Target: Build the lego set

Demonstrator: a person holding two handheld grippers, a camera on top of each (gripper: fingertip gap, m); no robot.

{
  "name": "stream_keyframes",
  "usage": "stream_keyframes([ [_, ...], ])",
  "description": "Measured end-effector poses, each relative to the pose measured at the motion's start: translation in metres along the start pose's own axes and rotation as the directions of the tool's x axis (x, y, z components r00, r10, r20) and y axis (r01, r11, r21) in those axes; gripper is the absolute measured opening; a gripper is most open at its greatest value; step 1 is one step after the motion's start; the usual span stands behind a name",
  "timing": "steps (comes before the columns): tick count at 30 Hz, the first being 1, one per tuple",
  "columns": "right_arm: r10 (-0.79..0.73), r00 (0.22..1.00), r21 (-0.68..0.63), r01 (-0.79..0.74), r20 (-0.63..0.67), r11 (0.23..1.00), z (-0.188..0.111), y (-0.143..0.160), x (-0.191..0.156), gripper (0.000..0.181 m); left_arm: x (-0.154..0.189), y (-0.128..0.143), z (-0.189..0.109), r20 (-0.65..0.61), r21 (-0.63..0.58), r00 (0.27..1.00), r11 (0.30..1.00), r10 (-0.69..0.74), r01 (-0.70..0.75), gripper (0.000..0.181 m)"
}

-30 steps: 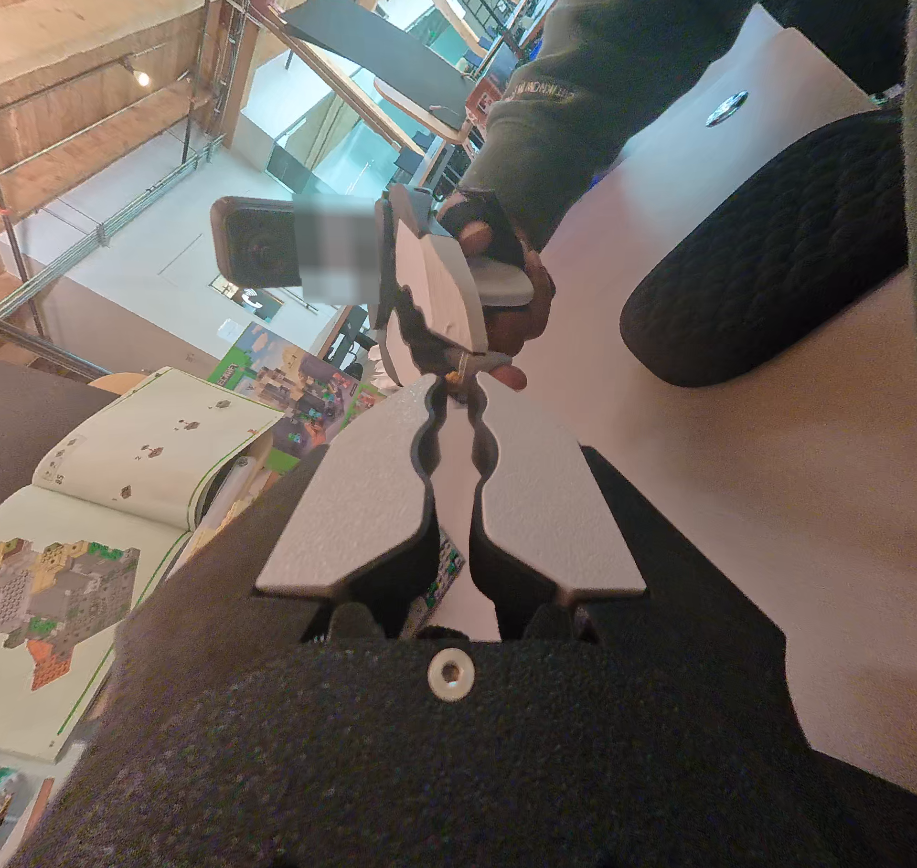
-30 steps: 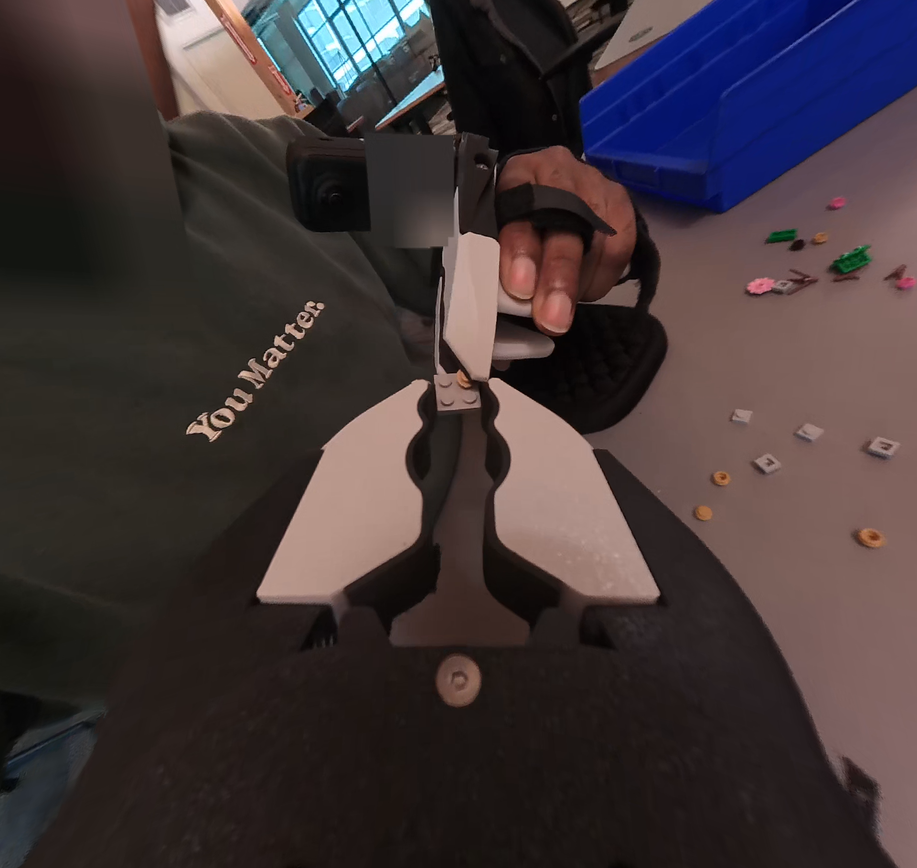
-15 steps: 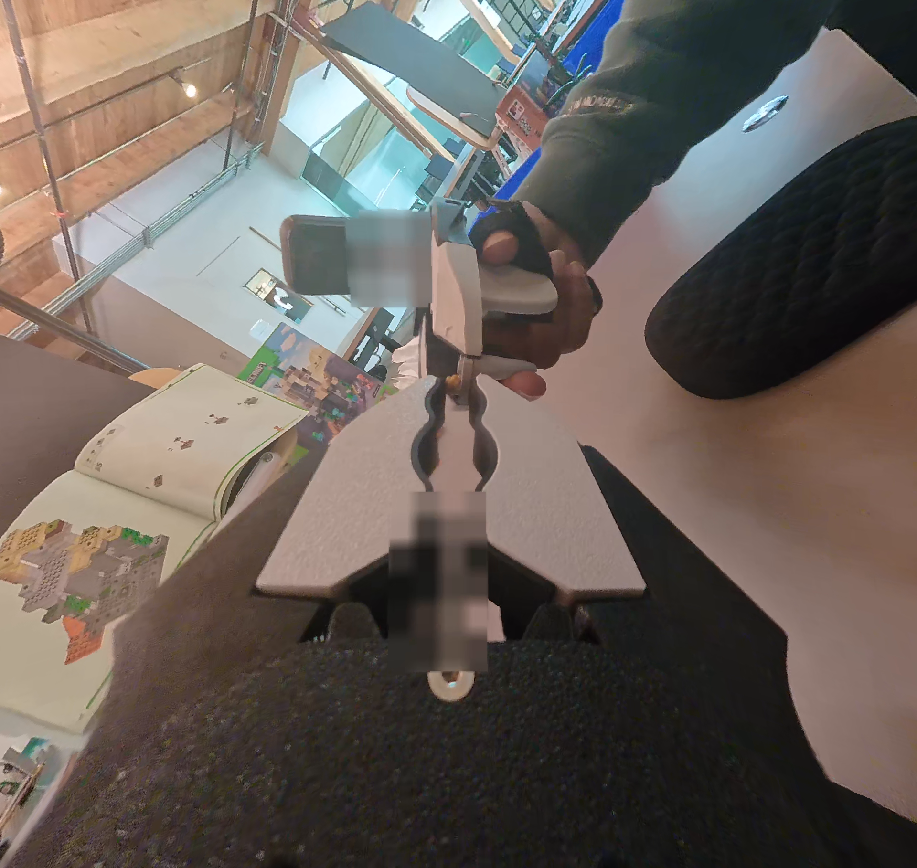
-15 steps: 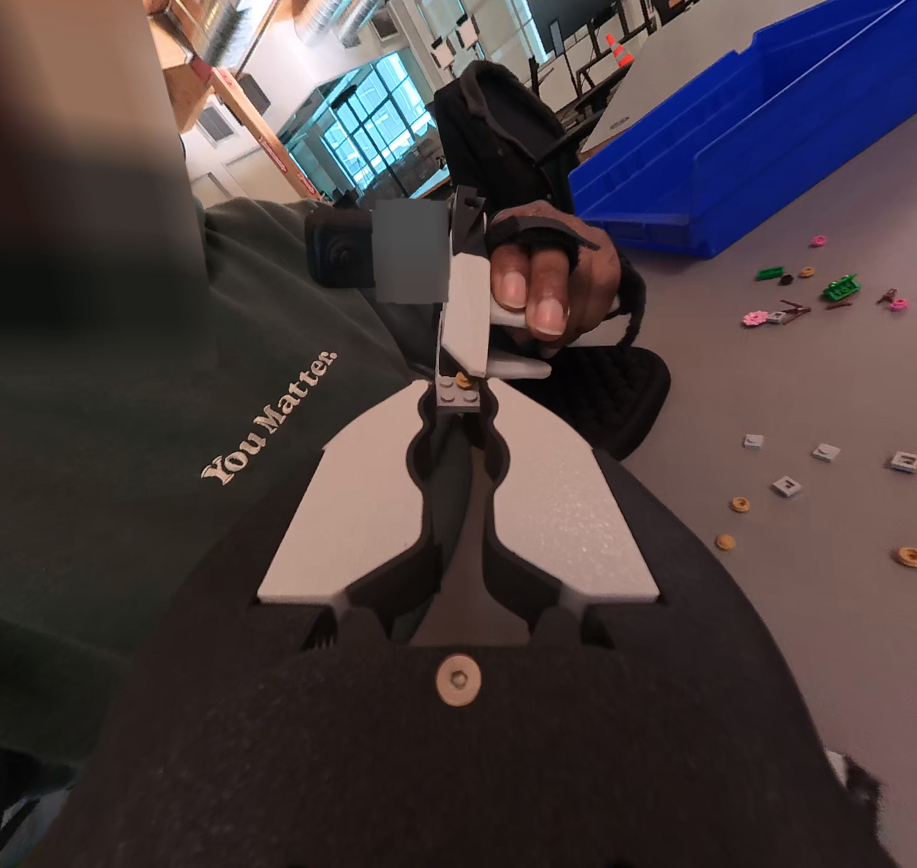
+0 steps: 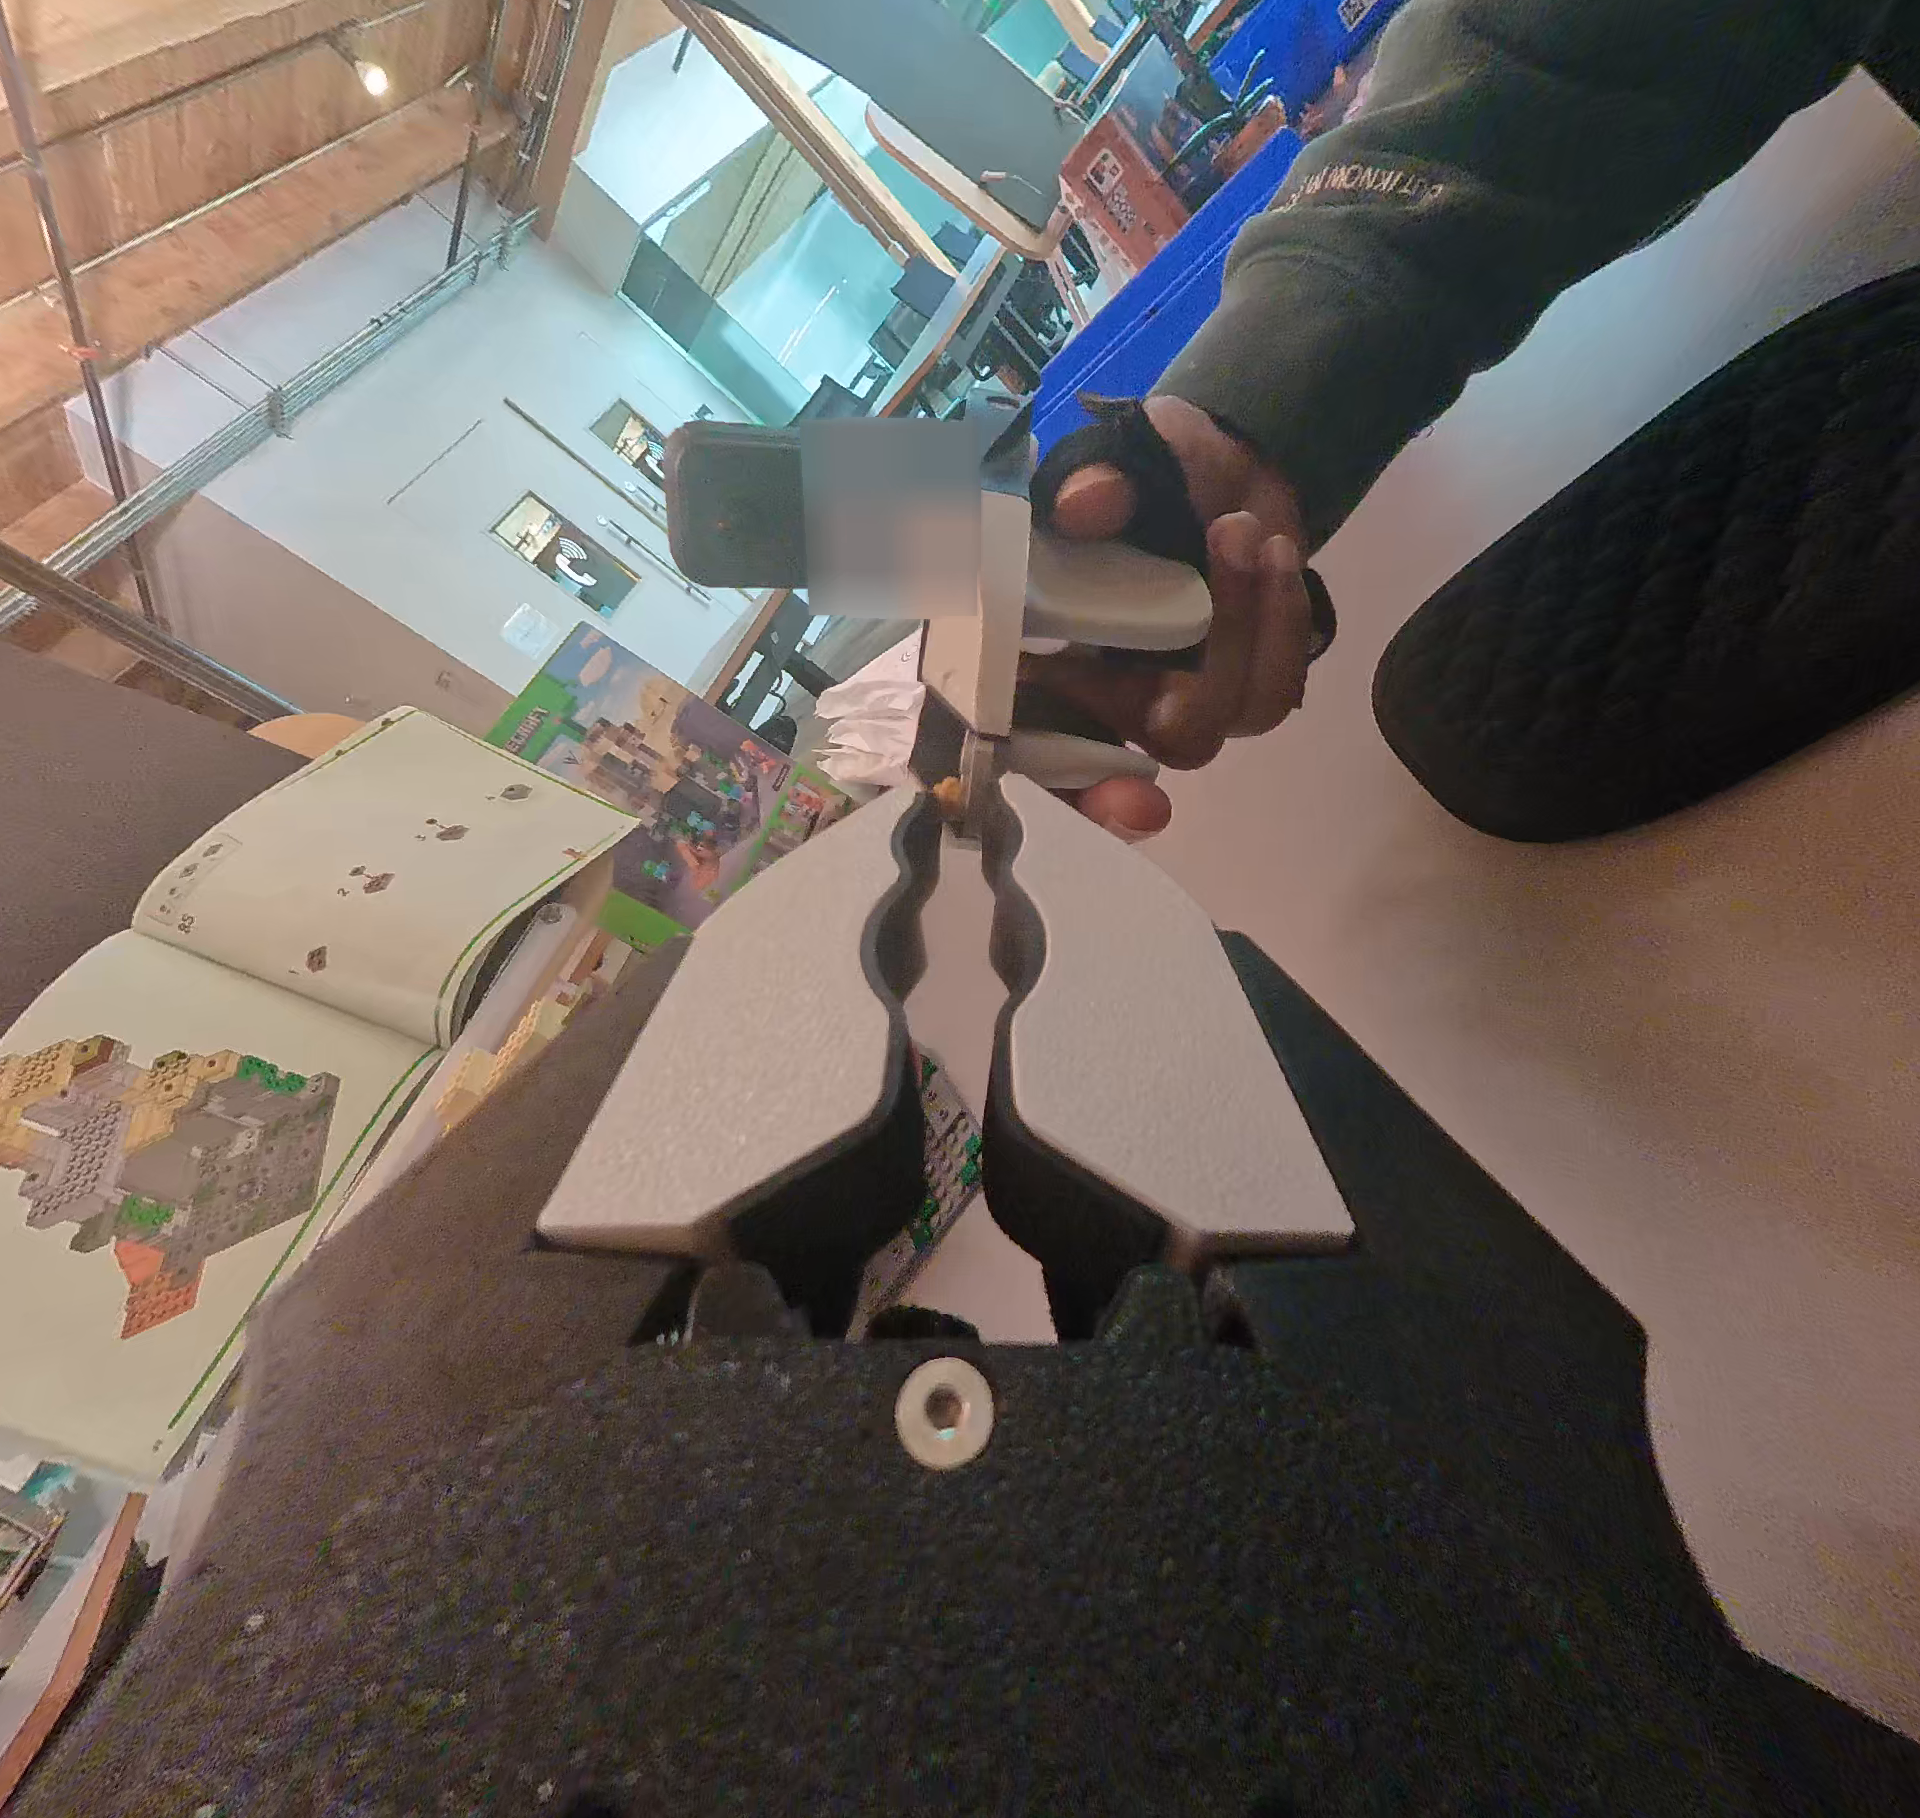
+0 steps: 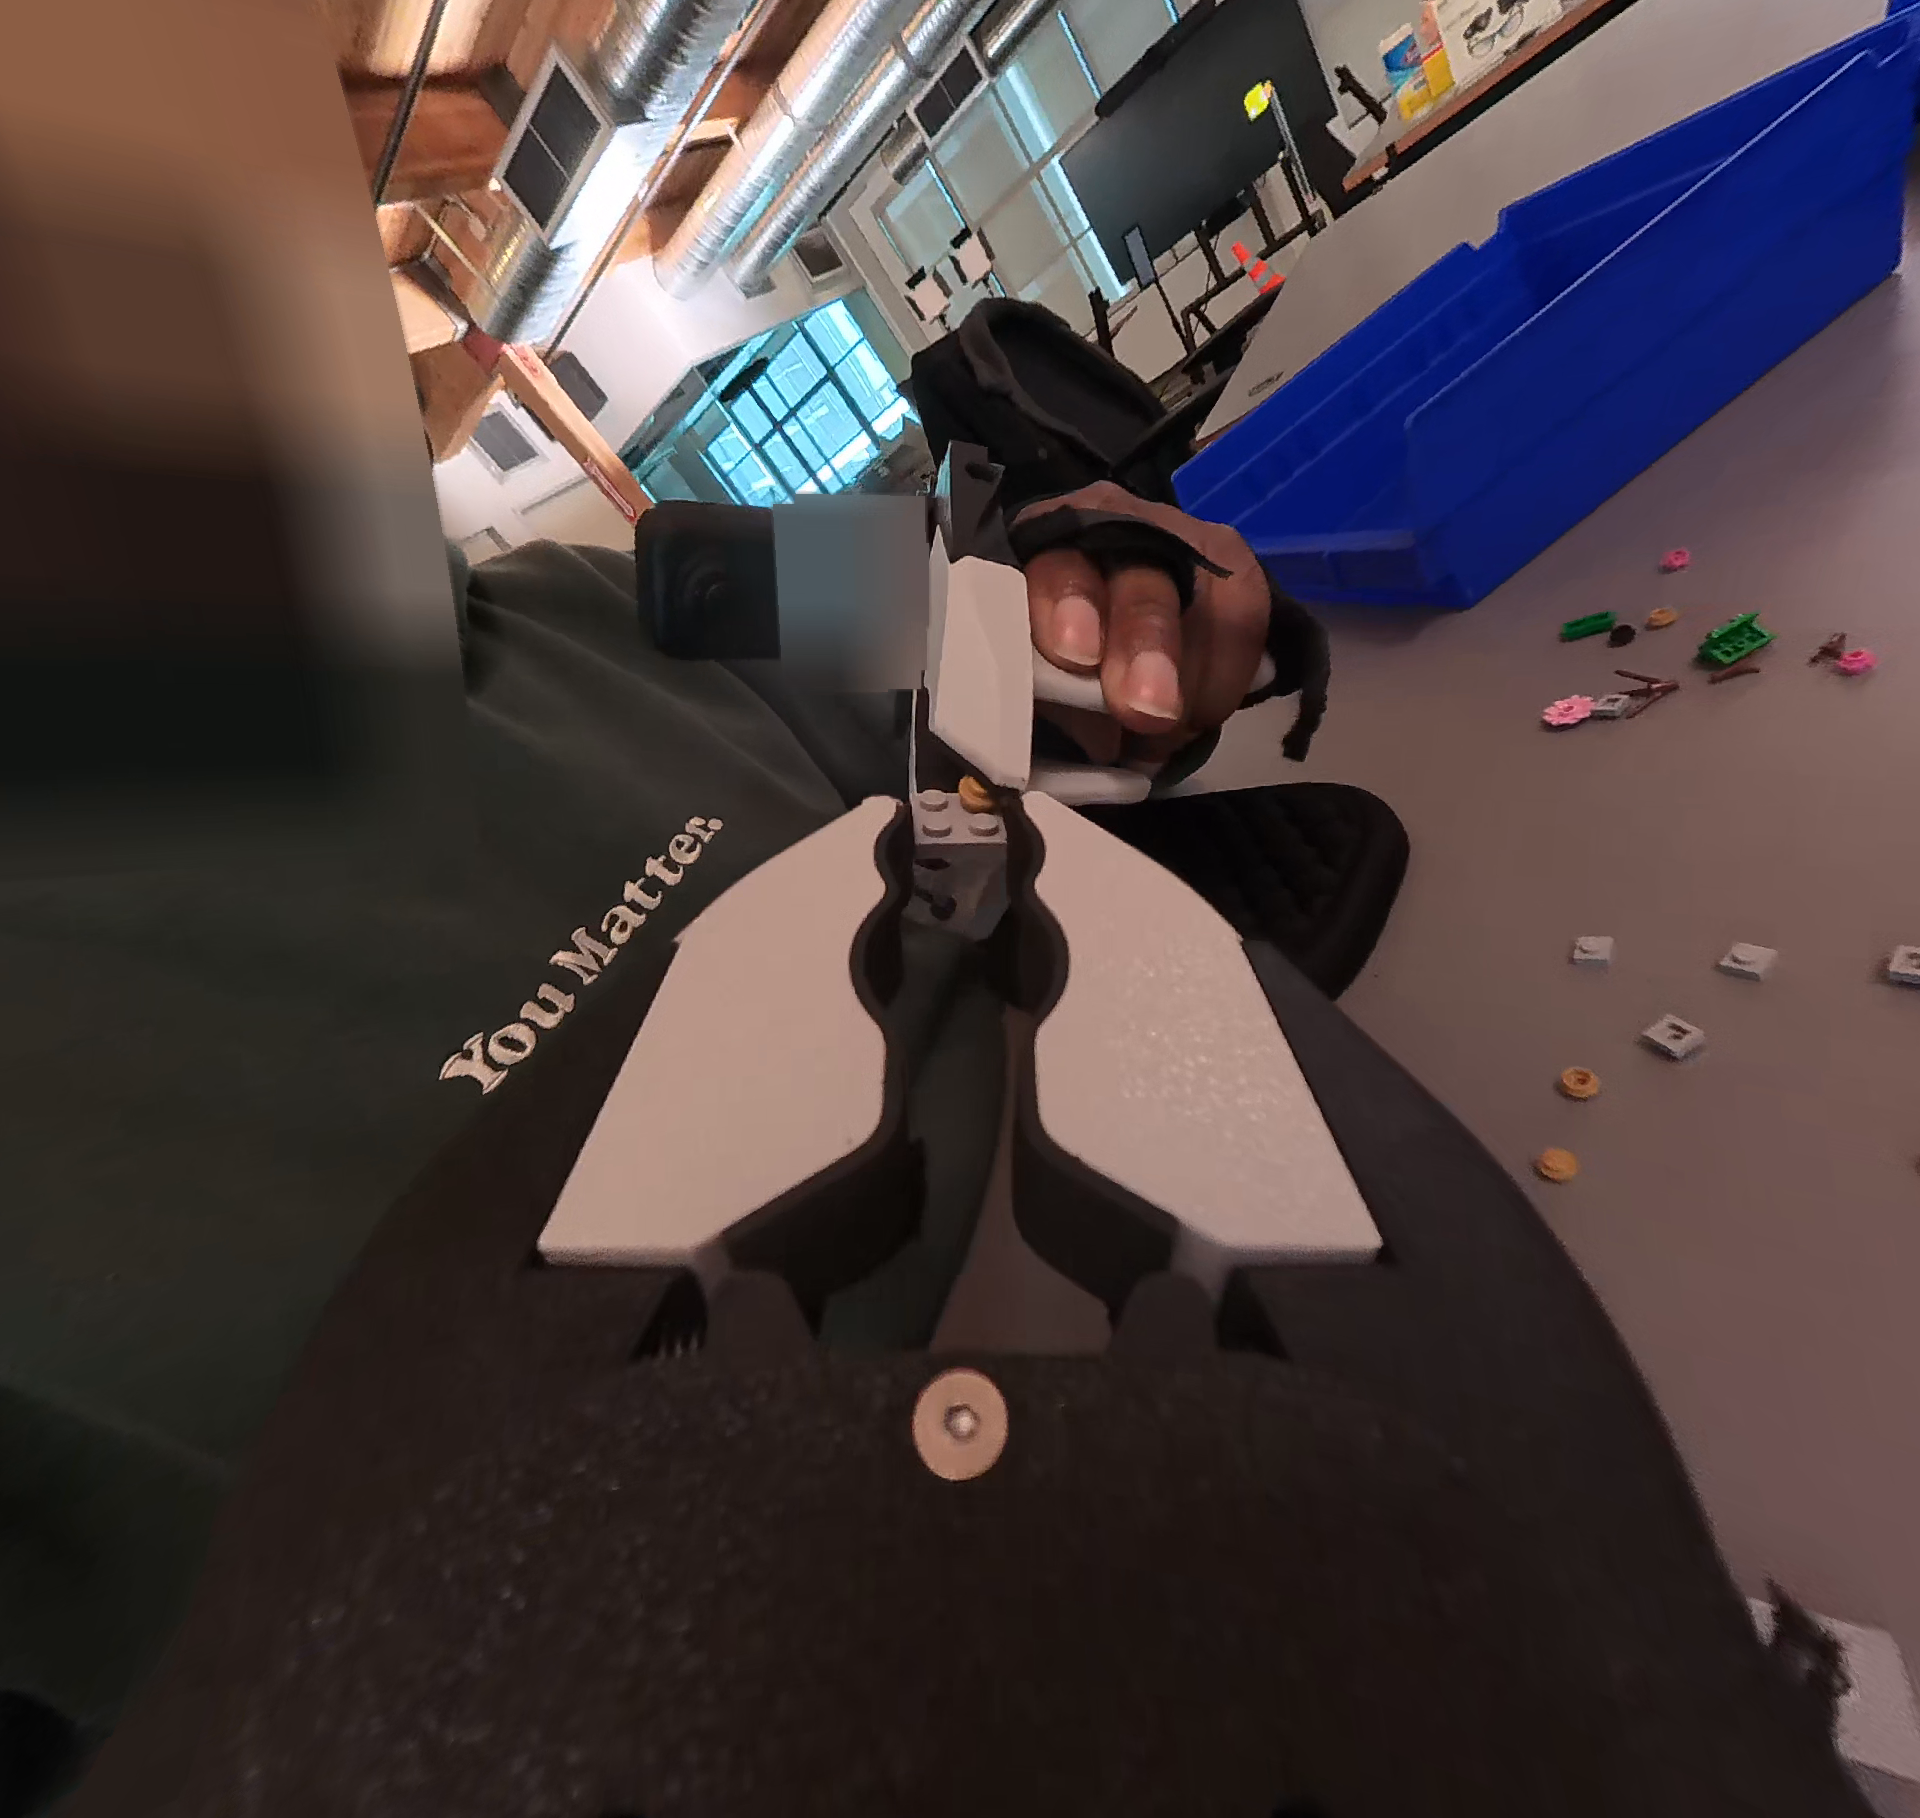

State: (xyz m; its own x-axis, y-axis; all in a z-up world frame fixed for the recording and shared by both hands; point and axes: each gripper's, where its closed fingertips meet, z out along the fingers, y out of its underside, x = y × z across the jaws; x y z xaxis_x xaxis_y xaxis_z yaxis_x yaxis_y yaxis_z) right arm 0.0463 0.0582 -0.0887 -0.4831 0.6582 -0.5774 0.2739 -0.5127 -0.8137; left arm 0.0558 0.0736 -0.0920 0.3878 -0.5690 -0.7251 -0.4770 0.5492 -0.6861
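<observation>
Pressing home: two hand-held claws meet tip to tip above the table, joining a tan round piece to a grey brick.
Far left, left wrist view: the open instruction booklet (image 5: 260,989) lies at lower left, with the set's box (image 5: 686,771) behind it.
Centre, left wrist view: the left gripper (image 5: 961,828) is all but closed, with only a sliver of gap at the tips. It appears to pinch the tan round piece (image 5: 948,789), though the contact is too small to see clearly.
Right, left wrist view: the person's hand (image 5: 1195,625) squeezes the other claw's handle at centre right.
Centre, right wrist view: the right gripper (image 6: 958,812) is clamped narrowly on the grey brick (image 6: 956,833), held in the air just off frame centre. The tan piece sits on one corner stud of the brick.
Right, right wrist view: a blue bin (image 6: 1558,345) stands at upper right. Loose pieces (image 6: 1673,1036) are scattered on the grey table (image 6: 1714,833) below it.
What changed: over the last second both claws kept their grip and the pair swung upward. The brick's side face now shows, where only its studded top did before.
What it means: the tan piece looks seated, or very nearly so. The likely next call is a firm squeeze, then release by the left claw.
How the brick looks: pale grey and square, with four studs, one of them capped in tan.
</observation>
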Motion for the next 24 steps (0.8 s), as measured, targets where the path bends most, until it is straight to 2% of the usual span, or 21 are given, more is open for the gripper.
stream_keyframes([
  [5, 0.032, 0.999, 0.010, -0.032, -0.003, 0.999, -0.002, 0.004, 0.000, 0.018, 0.000, 0.000, 0.003, 0.008, 0.006, 1.000, 1.000, 0.014, -0.014, 0.009],
  [11, -0.012, 1.000, 0.034, 0.012, -0.023, 0.999, -0.003, 0.006, 0.001, 0.017, 0.001, -0.001, 0.005, 0.014, 0.023, 0.999, 0.999, 0.043, -0.044, 0.009],
  [16, -0.028, 1.000, 0.127, 0.027, 0.004, 0.992, -0.002, -0.001, -0.003, 0.016, -0.004, -0.007, 0.004, 0.055, 0.046, 0.994, 0.994, 0.095, -0.097, 0.009],
  [24, -0.061, 0.998, 0.189, 0.054, 0.033, 0.980, -0.001, -0.009, -0.010, 0.016, -0.010, -0.014, 0.002, 0.080, 0.066, 0.992, 0.993, 0.096, -0.101, 0.009],
])
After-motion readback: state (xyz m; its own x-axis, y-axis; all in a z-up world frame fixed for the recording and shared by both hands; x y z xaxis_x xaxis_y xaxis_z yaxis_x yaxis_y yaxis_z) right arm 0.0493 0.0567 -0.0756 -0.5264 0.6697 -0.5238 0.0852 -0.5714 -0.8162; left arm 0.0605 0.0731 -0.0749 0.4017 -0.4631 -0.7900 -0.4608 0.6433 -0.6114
